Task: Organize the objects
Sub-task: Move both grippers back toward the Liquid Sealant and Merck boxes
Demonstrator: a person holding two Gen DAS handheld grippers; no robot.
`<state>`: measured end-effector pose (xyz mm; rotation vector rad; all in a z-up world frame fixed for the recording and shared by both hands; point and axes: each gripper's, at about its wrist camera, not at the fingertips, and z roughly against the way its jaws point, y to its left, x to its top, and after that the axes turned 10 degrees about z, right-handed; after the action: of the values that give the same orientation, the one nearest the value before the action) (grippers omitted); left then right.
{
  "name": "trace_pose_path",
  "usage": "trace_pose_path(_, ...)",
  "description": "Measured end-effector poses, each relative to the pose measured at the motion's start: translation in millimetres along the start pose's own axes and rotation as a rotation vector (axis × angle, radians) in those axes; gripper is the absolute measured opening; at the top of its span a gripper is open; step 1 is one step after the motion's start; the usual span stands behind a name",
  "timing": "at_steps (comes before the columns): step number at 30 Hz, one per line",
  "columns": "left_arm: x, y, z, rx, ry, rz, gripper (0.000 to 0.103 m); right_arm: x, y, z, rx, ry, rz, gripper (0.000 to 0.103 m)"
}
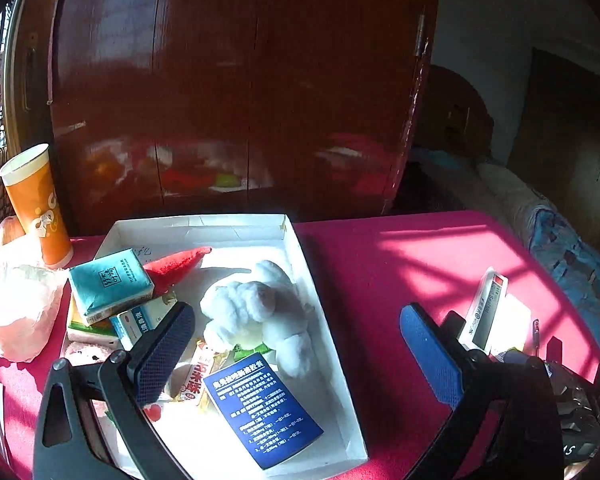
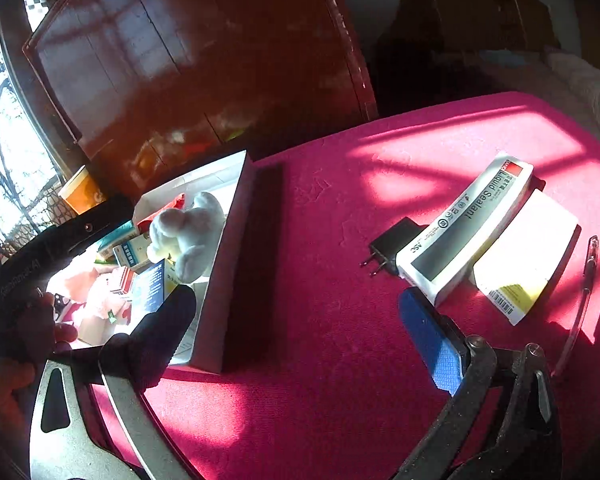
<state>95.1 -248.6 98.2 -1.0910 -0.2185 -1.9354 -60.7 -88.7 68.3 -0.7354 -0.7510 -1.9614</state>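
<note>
**Both claws wide, sealant box next up by the look of it**

Right claw (image 2: 298, 320) hangs w/ jaws spread wide, nothing between them, over the pink tablecloth (image 2: 320, 400). Just ahead of its right finger lies the sealant box (image 2: 466, 226), long & narrow, tilted up on a flat white box (image 2: 528, 252) beneath it. A black plug (image 2: 388, 250) sits touching the sealant box's near-left end; a clear pen (image 2: 584, 284) lies off to the claw's far right.

Left claw (image 1: 298, 344) is also spread wide & empty, hovering over the near-right part of the white tray (image 1: 328, 320). In front of its left finger: white plush toy (image 1: 256, 308), blue leaflet box (image 1: 260, 412) closer in, teal packet (image 1: 110, 284) further left. Orange cup (image 1: 36, 204) stands outside the tray, far left.

My guess: the sealant box is light, stiff cardboard, prob. a bit slick; it will crush if squeezed hard. Best hold is across its narrow width near the middle, so it doesn't swing. It's propped on the white box, so it may slide off when nudged.
</note>
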Motion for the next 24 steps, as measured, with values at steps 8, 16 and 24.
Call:
trace_pose_path(8,-29.8,-57.9,-36.0,-0.045,0.114,-0.151,0.103,1.3,-135.0,31.7,-0.240,0.022,-0.169,0.103)
trace_pose_path(16,-44.2,-73.5,-48.0,-0.049,0.155,-0.208,0.103,14.4,-140.0,-0.7,-0.283,0.151,-0.044,0.102)
trace_pose_path(24,-50.6,-62.8,-51.4,-0.057,0.174,-0.176,0.103,23.4,-154.8,-35.1,-0.385,0.225,-0.124,0.102)
